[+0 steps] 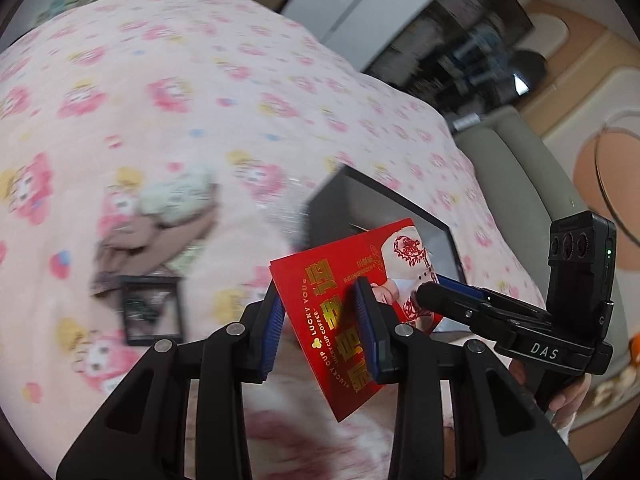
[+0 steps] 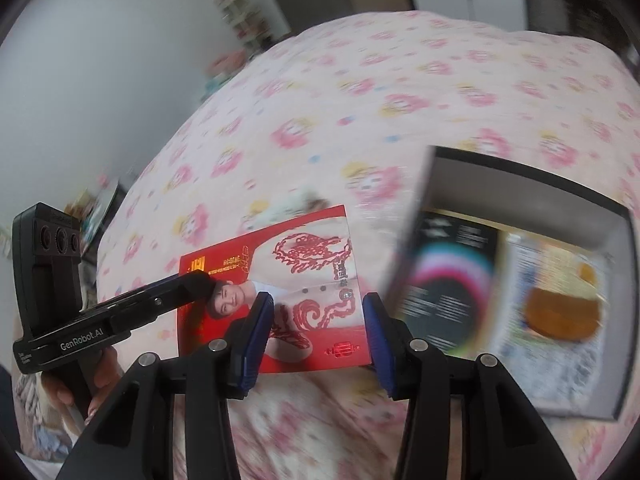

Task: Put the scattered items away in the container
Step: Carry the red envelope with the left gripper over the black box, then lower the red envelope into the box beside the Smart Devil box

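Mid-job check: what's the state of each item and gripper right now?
left hand-held gripper: closed on red card.
right hand-held gripper: open, holding nothing.
red card: lifted, not in box.
box: open, partly filled.
black frame: lying on bedspread, outside box.

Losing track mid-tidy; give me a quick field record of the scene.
held item: red Lucky Cup Coffee card, at both grippers' tips
left gripper: pads apart, grip unclear
right gripper: pads apart, grip unclear
container: black-rimmed box, open, on pink bedspread, printed packs inside
still out: black-framed square, cloth bundle
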Available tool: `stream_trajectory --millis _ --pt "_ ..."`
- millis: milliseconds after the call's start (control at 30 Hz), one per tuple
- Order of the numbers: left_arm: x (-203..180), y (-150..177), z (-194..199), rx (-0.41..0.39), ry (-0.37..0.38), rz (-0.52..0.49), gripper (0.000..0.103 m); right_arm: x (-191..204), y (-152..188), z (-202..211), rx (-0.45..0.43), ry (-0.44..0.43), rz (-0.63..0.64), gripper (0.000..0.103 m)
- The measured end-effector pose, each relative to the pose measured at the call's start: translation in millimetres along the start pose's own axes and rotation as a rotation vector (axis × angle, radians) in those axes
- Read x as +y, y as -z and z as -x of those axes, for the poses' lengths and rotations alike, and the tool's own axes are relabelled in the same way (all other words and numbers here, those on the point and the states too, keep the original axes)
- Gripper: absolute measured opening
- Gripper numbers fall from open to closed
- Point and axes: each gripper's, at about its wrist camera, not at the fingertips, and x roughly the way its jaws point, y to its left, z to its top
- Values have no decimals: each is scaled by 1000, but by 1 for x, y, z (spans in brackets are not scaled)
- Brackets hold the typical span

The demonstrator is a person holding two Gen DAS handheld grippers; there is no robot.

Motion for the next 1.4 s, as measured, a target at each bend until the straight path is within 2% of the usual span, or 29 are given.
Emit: stream_trajectory --millis 133,333,400,500,667,833,1000,1200,1400 --pt "-46 8 -23 41 15 -53 34 -38 14 28 -32 36 -39 42" --pt "-95 7 -72 99 -15 -119 34 -94 20 46 -31 102 -35 42" --pt "-106 6 -91 107 -23 -148 41 -109 16 43 -21 115 -25 42" --pt "-114 9 -121 135 -59 -178 42 -139 13 36 -2 89 -36 42" --pt "-115 10 -154 162 -23 -155 42 -181 24 27 20 22 -147 42" --pt "-117 14 -184 182 -13 -184 42 -195 29 14 61 82 -179 42" --pt "-111 23 -198 229 -26 -192 42 -204 39 -5 132 93 -217 42" --pt "-111 31 -205 263 -15 -196 42 -199 43 -8 169 158 -159 44" --pt "-114 36 -208 276 -25 -209 42 -202 50 -10 200 159 -132 44"
